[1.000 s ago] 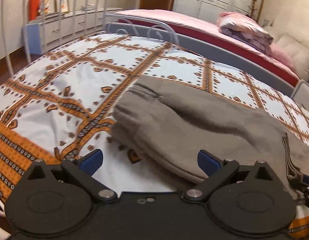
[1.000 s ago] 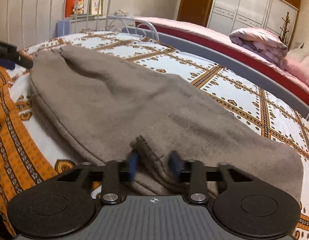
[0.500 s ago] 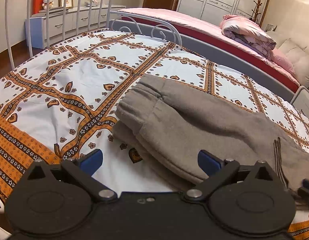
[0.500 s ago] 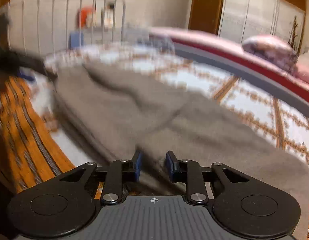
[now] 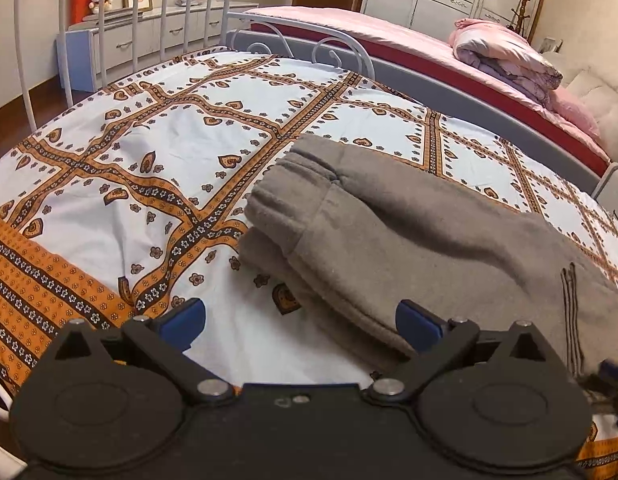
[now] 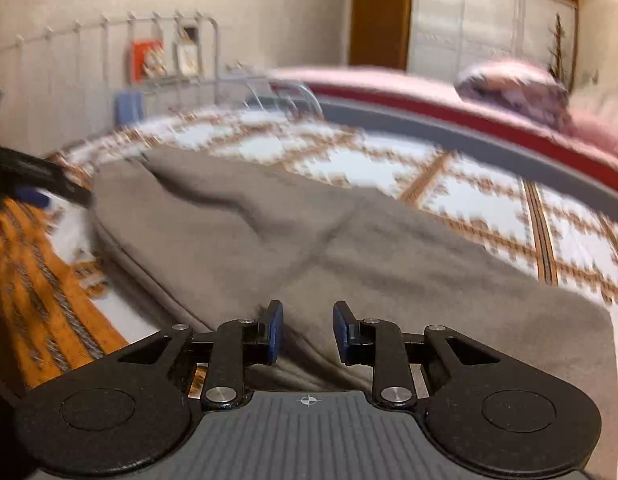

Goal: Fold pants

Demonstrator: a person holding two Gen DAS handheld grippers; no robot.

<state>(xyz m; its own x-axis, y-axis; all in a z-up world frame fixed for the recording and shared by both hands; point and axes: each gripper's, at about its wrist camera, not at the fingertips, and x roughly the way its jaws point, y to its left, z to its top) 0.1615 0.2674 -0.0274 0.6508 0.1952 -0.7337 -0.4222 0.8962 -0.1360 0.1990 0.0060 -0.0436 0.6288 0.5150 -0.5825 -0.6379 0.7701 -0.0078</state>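
The grey-brown fleece pants lie folded on the patterned bedspread, their cuffed ends to the left. My left gripper is wide open and empty, just short of the pants' near edge. My right gripper hovers over the pants. Its jaws stand partly apart, with cloth lying between and under the blue pads. The view is blurred and I cannot tell whether they hold it. The left gripper also shows at the far left of the right wrist view.
A white metal bed frame runs along the far left. A second bed with pink covers and a rolled quilt stands behind. A low cabinet lines the wall.
My right gripper has risen and its jaws have widened a little, and its view has blurred. My left gripper has drawn back slightly and stays open.
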